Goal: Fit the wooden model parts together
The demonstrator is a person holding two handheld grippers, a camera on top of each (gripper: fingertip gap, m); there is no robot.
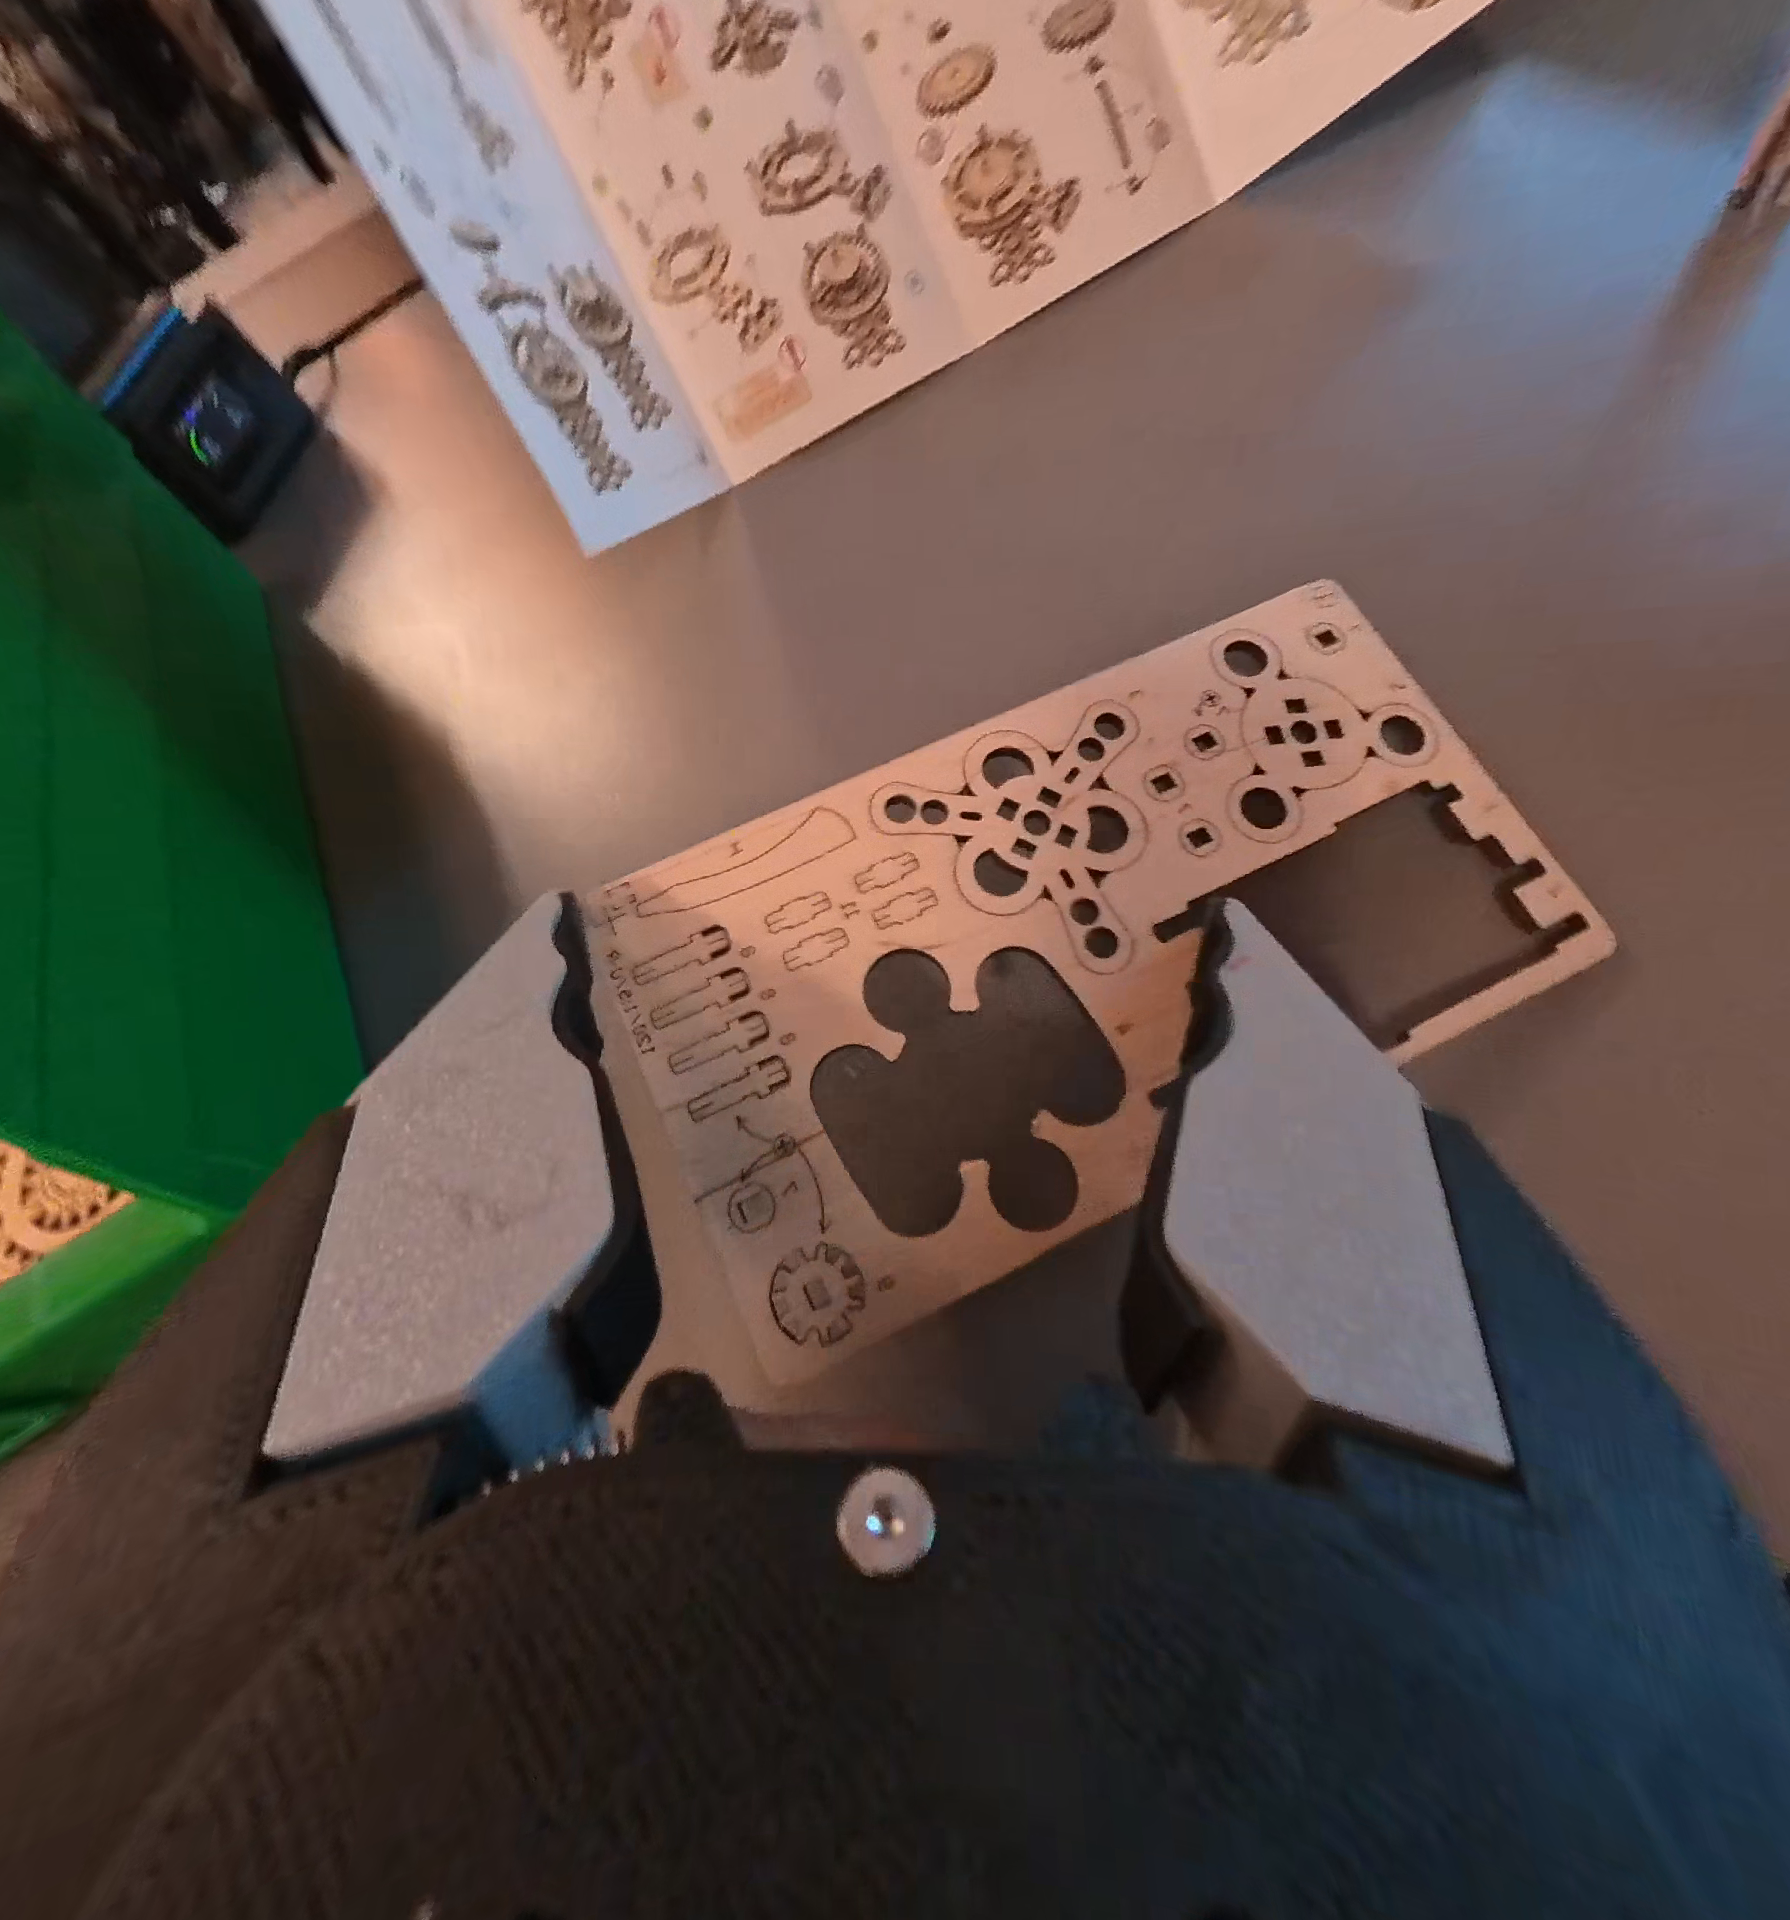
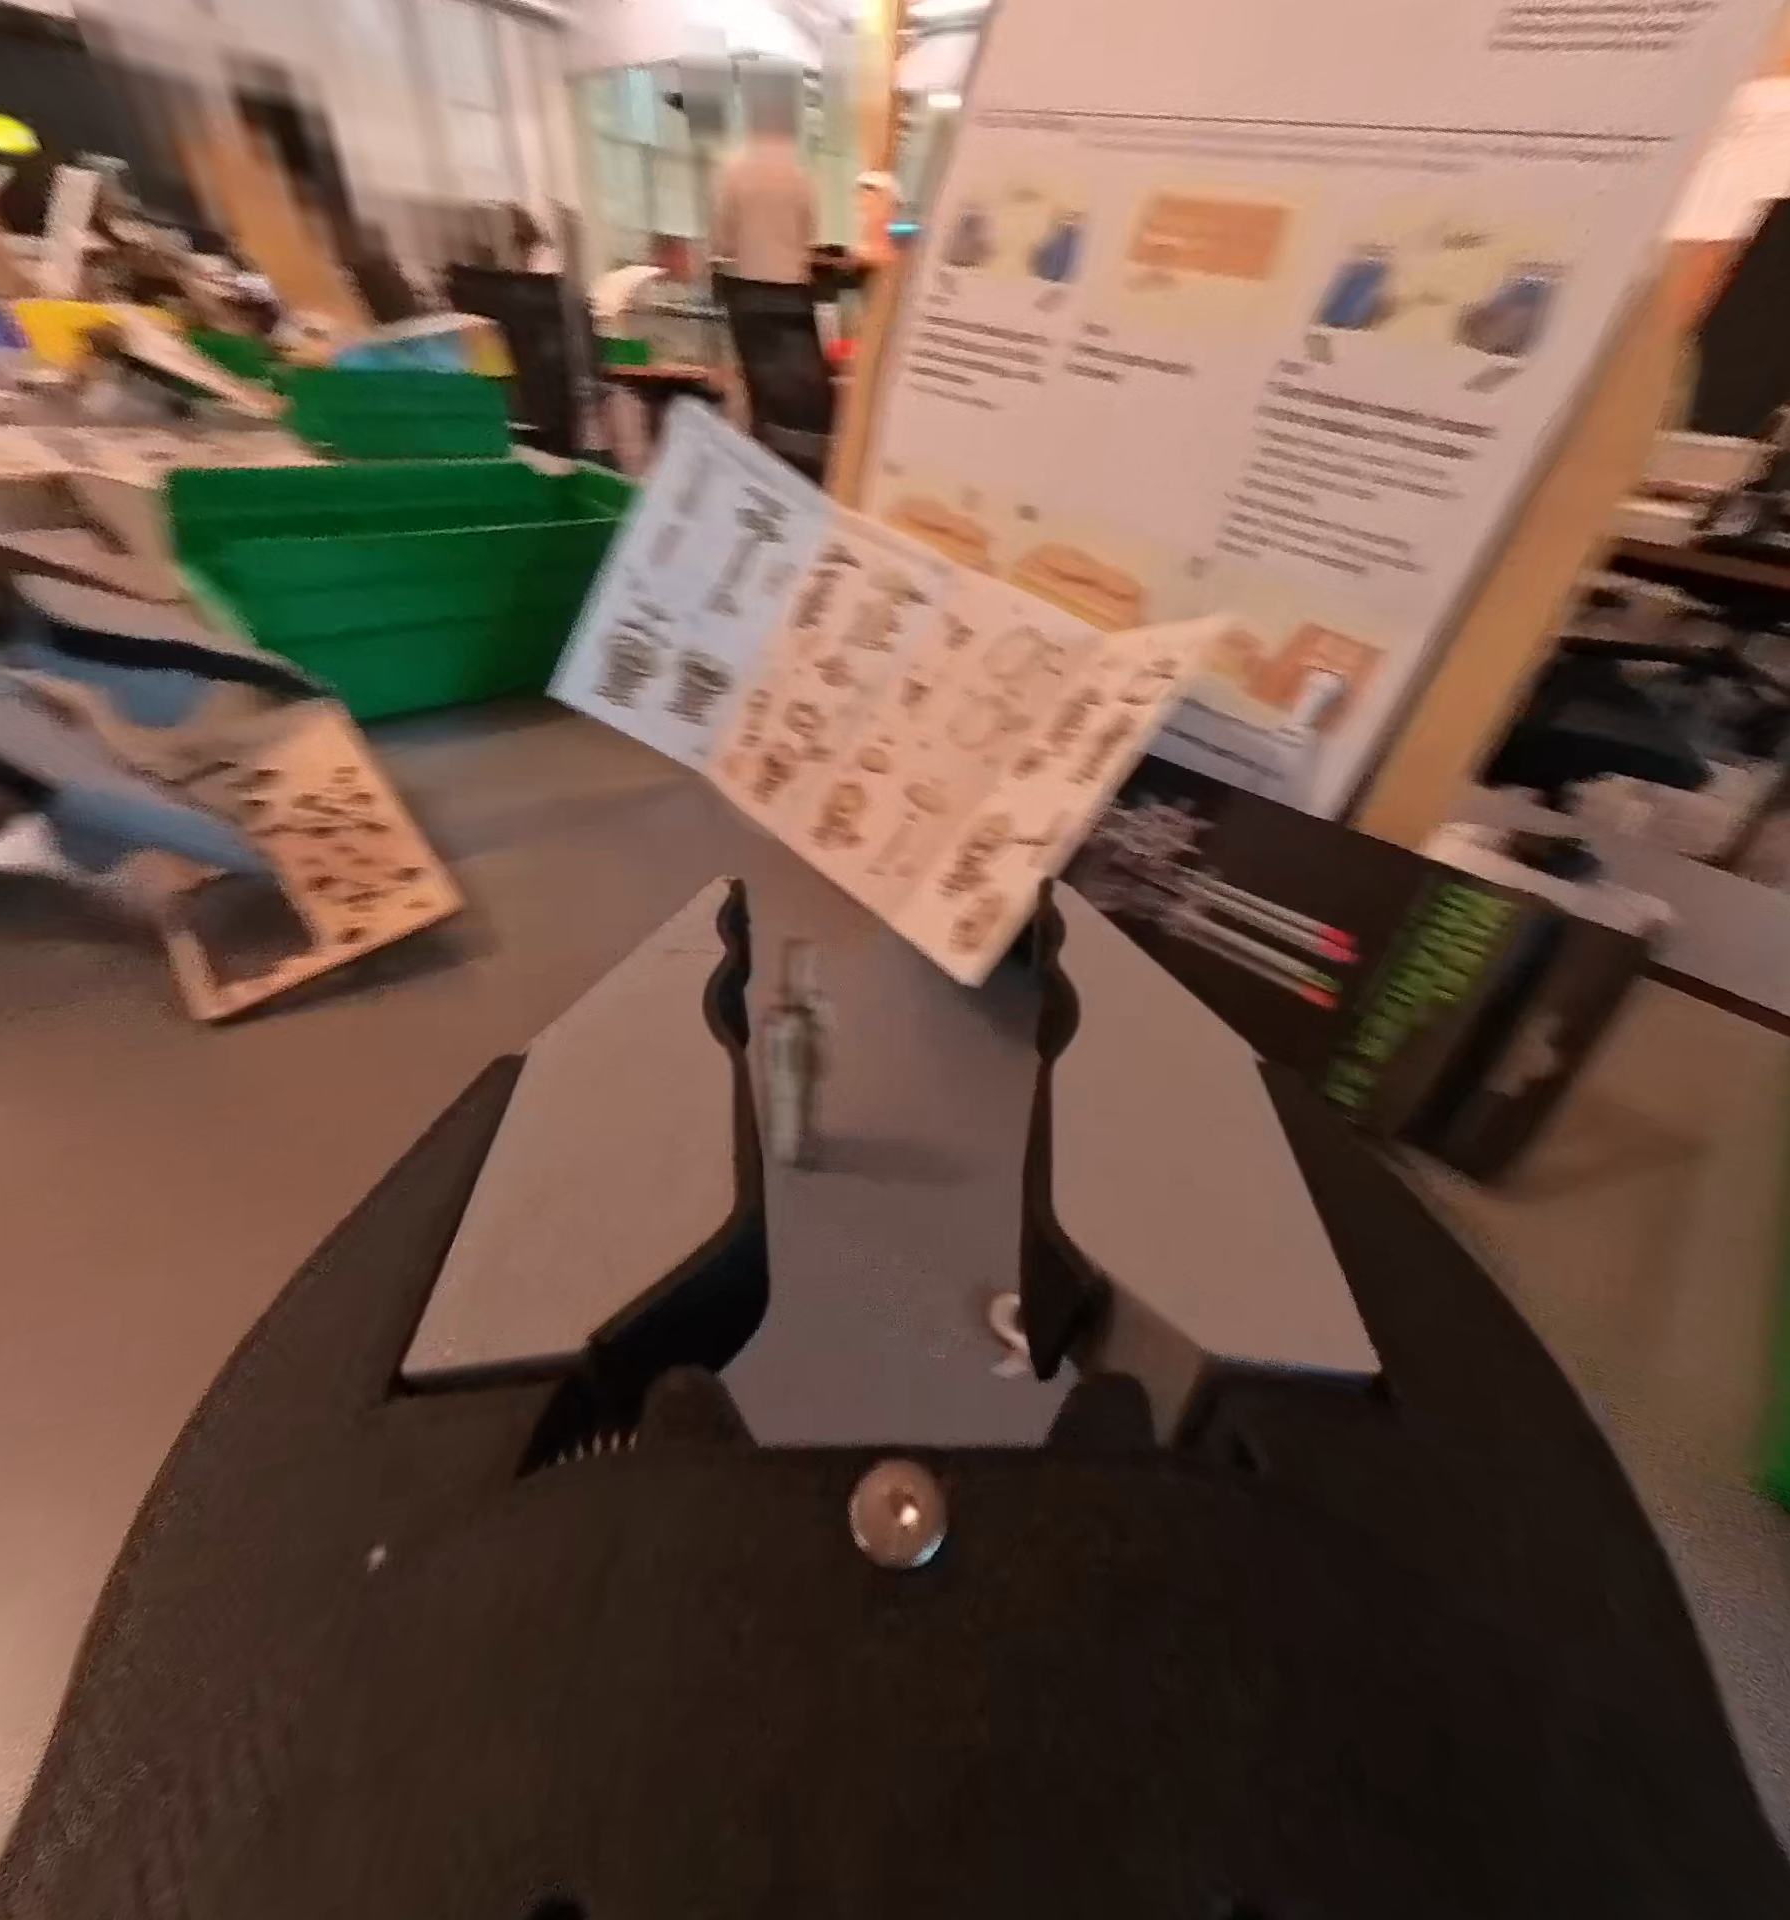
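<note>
— One wooden parts sheet (image 1: 974, 997) lies flat on the grey desk (image 1: 1286, 520); two cut-outs are empty.
— And the left hand-held gripper (image 1: 896, 935)?
— Spread wide over the sheet's near end, holding nothing.
— The right hand-held gripper (image 2: 891, 914)?
— Also wide open and empty, one small upright wooden piece (image 2: 792, 1049) between its fingers, bare desk around.

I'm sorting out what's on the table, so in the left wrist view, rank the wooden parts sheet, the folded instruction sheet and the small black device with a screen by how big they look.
1. Wooden parts sheet and folded instruction sheet: too close to rank; the instructions are cut off by the frame and farther away.
2. Small black device: clearly smallest, though also farther off.
</note>
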